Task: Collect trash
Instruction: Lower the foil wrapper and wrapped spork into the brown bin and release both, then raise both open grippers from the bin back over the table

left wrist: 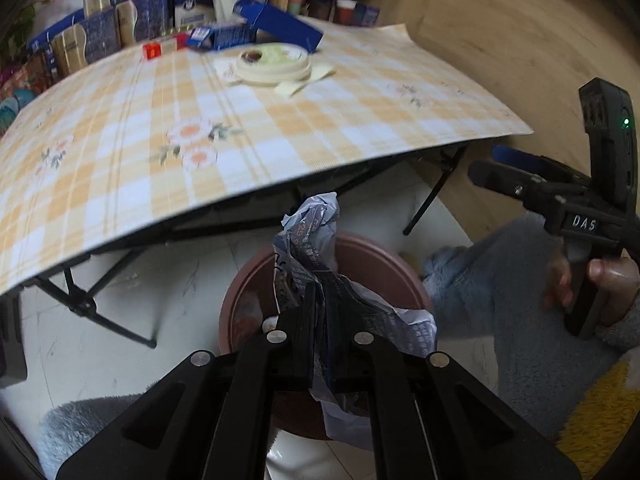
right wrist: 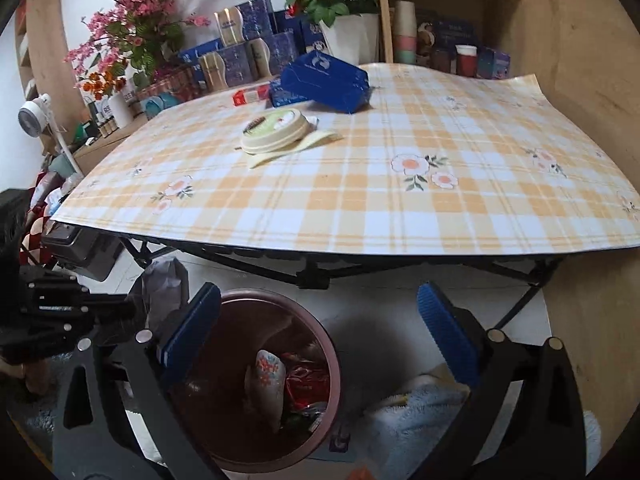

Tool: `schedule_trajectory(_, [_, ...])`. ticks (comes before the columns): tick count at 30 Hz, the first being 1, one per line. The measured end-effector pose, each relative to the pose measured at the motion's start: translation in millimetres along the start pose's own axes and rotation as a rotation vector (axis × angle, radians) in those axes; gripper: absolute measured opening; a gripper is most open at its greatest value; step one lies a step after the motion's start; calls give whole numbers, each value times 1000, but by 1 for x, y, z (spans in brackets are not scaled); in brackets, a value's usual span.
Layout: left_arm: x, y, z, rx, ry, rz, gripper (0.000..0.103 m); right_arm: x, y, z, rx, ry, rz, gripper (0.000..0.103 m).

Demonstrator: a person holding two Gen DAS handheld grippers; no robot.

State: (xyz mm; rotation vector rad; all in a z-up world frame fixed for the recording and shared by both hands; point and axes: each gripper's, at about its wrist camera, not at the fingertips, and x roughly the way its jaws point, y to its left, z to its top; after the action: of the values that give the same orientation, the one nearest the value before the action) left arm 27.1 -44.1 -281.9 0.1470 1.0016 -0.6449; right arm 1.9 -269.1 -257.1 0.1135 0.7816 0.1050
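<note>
My left gripper is shut on a crumpled printed paper wrapper and holds it over the brown round trash bin on the floor in front of the table. The wrapper also shows in the right wrist view, left of the bin, which holds several wrappers. My right gripper is open and empty, its blue pads spread above the bin; it shows in the left wrist view at the right. On the table lie a round cream lid, a blue box and a red packet.
The folding table with a yellow checked cloth stands just beyond the bin, its black legs beside it. Boxes, flower pots and cups crowd the far shelf. A wooden wall is at the right. Fluffy blue fabric lies nearby.
</note>
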Motion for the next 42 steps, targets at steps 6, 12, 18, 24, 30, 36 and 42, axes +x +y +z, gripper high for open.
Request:
schedule_trajectory(6, [2, 12, -2, -52, 5, -2, 5, 3, -3, -1, 21, 6, -2, 97])
schedule_trajectory(12, [2, 9, -1, -41, 10, 4, 5, 6, 2, -2, -1, 19, -2, 97])
schedule_trajectory(18, [2, 10, -1, -56, 4, 15, 56, 7, 5, -3, -18, 28, 0, 97])
schedule_trajectory(24, [-10, 28, 0, -157, -62, 44, 82, 8, 6, -3, -17, 32, -1, 97])
schedule_trajectory(30, [-16, 50, 0, -283, -92, 95, 95, 9, 8, -3, -25, 35, 0, 97])
schedule_trajectory(36, [-20, 55, 0, -314, -106, 104, 96, 9, 8, -3, -30, 35, -1, 97])
schedule_trajectory(42, [-28, 52, 1, -311, -134, 132, 97, 5, 7, 0, -26, 19, 6, 97])
